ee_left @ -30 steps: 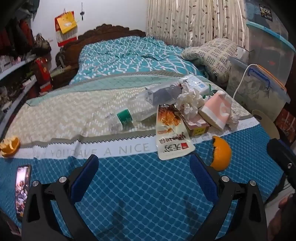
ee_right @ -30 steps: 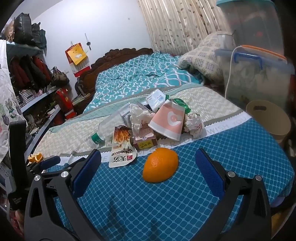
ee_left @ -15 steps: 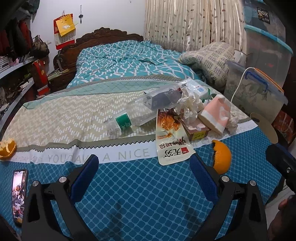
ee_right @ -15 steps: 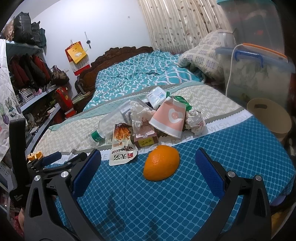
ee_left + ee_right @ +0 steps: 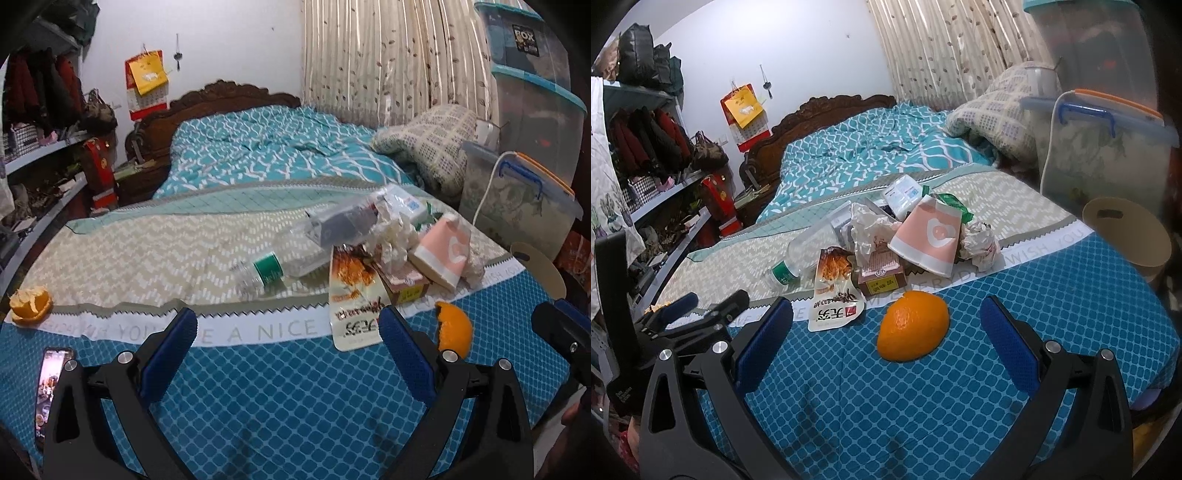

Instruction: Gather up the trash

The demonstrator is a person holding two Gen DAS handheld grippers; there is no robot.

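Right gripper point(image 5: 886, 332), fingers wide and empty, frames the domed orange peel point(image 5: 913, 325) at frame centre, probably to grab it; left gripper point(image 5: 284, 345) hovers wide too.

The left gripper point(image 5: 284, 325), a black two-finger frame with blue padded fingers point(image 5: 168, 354), was held low over the near edge of the bed, its jaws spread wide with nothing between them and pointing along the bed toward the headboard end. The right gripper point(image 5: 886, 314), of the same black frame and blue pads point(image 5: 1010, 341), was likewise spread wide and empty, poised just above the near right part of the bed. In the right wrist view the left gripper showed at the far left; in the left wrist view the right gripper's black tip stood at the right edge. A bit of a hand point(image 5: 570, 430) showed at the lower right, too dark to tell its pose.
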